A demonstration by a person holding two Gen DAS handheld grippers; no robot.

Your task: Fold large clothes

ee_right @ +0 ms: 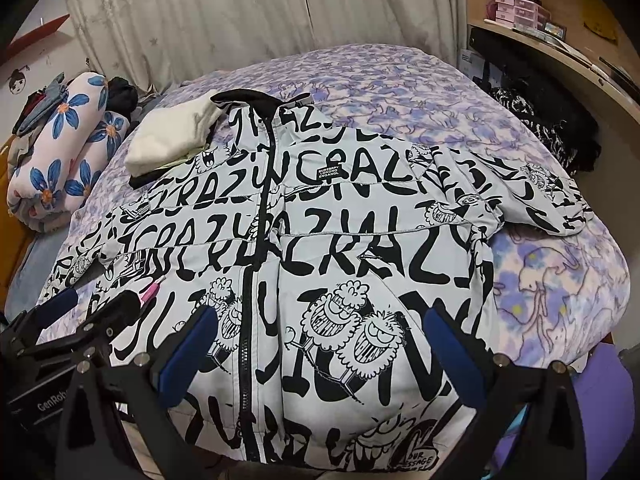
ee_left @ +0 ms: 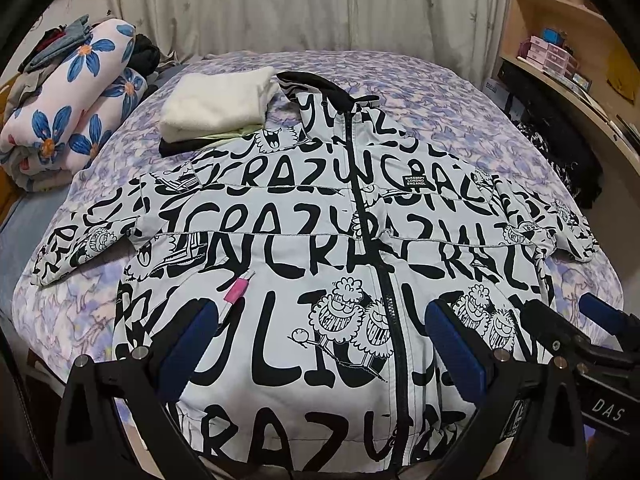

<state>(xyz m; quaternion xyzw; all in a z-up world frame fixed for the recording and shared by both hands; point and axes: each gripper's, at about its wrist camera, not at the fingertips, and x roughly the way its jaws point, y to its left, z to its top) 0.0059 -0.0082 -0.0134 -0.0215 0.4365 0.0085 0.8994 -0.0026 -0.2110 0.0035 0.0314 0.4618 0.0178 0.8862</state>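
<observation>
A large white puffer jacket with black "CRAZY" lettering (ee_left: 304, 248) lies flat and zipped on the bed, collar far, sleeves spread out to both sides; it also shows in the right wrist view (ee_right: 328, 248). My left gripper (ee_left: 320, 344) is open, hovering over the lower left front of the jacket. My right gripper (ee_right: 320, 344) is open over the lower right front. The right gripper shows at the right edge of the left wrist view (ee_left: 568, 324), and the left gripper shows at the left edge of the right wrist view (ee_right: 96, 312). A pink tag (ee_left: 237, 290) lies on the jacket.
A stack of folded clothes with a cream top (ee_left: 218, 100) sits on the bed by the jacket's far left shoulder. A rolled floral quilt (ee_left: 76, 100) lies at the left. A curtain (ee_left: 304, 4) hangs behind. Wooden shelves (ee_left: 568, 40) and dark clothes (ee_left: 552, 144) stand at the right.
</observation>
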